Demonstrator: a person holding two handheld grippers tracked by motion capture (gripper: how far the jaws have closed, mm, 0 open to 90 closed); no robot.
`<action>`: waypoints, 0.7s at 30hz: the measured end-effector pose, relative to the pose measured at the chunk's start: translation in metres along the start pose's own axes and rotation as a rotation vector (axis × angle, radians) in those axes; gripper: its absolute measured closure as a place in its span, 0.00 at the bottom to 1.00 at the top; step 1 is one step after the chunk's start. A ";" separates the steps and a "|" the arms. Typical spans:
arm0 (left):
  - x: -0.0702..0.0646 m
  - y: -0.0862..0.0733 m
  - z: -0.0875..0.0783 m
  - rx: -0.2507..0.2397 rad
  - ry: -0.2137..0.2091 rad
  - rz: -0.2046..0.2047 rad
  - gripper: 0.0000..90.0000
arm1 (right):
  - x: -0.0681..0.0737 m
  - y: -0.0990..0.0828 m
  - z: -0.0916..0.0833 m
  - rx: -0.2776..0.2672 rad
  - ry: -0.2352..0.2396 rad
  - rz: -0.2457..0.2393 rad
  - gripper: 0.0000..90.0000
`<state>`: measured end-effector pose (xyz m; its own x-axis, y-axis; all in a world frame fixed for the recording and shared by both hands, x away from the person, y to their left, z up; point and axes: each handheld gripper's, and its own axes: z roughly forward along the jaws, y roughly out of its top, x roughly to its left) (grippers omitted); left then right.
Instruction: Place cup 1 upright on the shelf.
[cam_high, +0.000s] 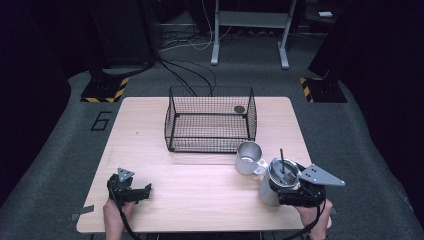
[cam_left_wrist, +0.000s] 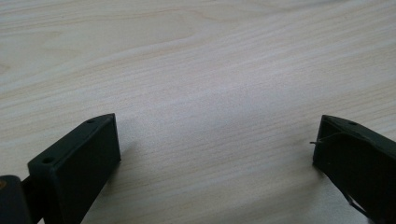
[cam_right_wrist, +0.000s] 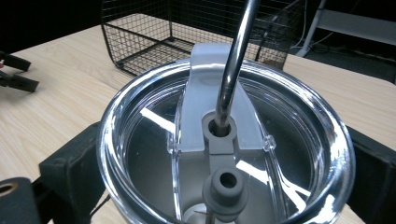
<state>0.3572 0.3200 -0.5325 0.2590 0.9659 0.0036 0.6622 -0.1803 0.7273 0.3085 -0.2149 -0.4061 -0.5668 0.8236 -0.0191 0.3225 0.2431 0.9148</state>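
While right gripper (cam_high: 292, 192) clamps lidded steel tumbler (cam_right_wrist: 224, 154) near table front edge — metal mug (cam_high: 248, 157) just beyond, wire basket (cam_high: 210, 120) empty. Left gripper (cam_left_wrist: 215, 154) wide open, holding nothing. Nothing basketed yet — goal unclear.

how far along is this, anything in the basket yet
Nothing looks done: the wire basket holds no cup. In hand: the right gripper is shut on the lidded tumbler with its metal straw, near the table's front edge. The metal mug stands beside the basket, untouched. The left gripper is open over bare table.
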 end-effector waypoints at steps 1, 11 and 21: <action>0.000 0.000 0.000 0.000 0.000 0.000 0.01 | 0.001 0.001 0.001 -0.002 0.007 -0.006 0.04; 0.000 0.000 0.000 0.002 0.003 0.008 0.01 | 0.011 0.009 0.011 0.000 0.053 -0.025 0.04; -0.001 0.000 0.000 -0.006 0.006 0.002 0.00 | 0.021 0.014 0.022 -0.003 0.106 -0.041 0.04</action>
<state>0.3572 0.3189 -0.5327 0.2557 0.9667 0.0089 0.6577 -0.1807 0.7313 0.3177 -0.1833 -0.4025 -0.6564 0.7543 -0.0138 0.2954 0.2738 0.9153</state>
